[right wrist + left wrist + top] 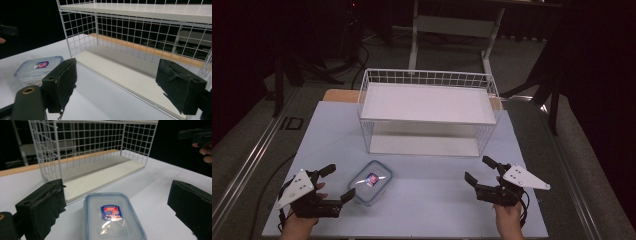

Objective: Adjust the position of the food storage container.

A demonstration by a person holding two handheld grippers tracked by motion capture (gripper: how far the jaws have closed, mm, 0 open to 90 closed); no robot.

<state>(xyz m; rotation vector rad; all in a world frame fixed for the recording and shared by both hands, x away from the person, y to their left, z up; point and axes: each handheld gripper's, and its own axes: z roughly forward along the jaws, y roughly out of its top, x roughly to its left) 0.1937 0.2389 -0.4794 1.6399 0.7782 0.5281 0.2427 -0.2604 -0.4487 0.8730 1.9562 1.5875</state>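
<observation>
**Tool lined up on the box, grip not made yet**

Left tool (334, 182) sits w/ jaws spread wide, straddling the near end of the plastic box (370, 182); nothing pinched, pads clear of both sides. In the left gripper view the box (112, 220) lies flat on the worktop (437, 200), lid on, between my two jaws but apart from each. Box is just in front of the wire rack (427, 112), toward its left end, close to the lower shelf's edge.

Right tool (476, 169) also wide, empty, hovering in front of the rack's right end, well apart from the box.

Step in hand, as I read it: approach done, grasp pending. Next move prob. needs me to ease the left tool fwd so the pads bracket the box's walls, then close square on them. Lid looks slick, so a skewed pinch could make it slip. Rack shelf seems the likely drop spot.
</observation>
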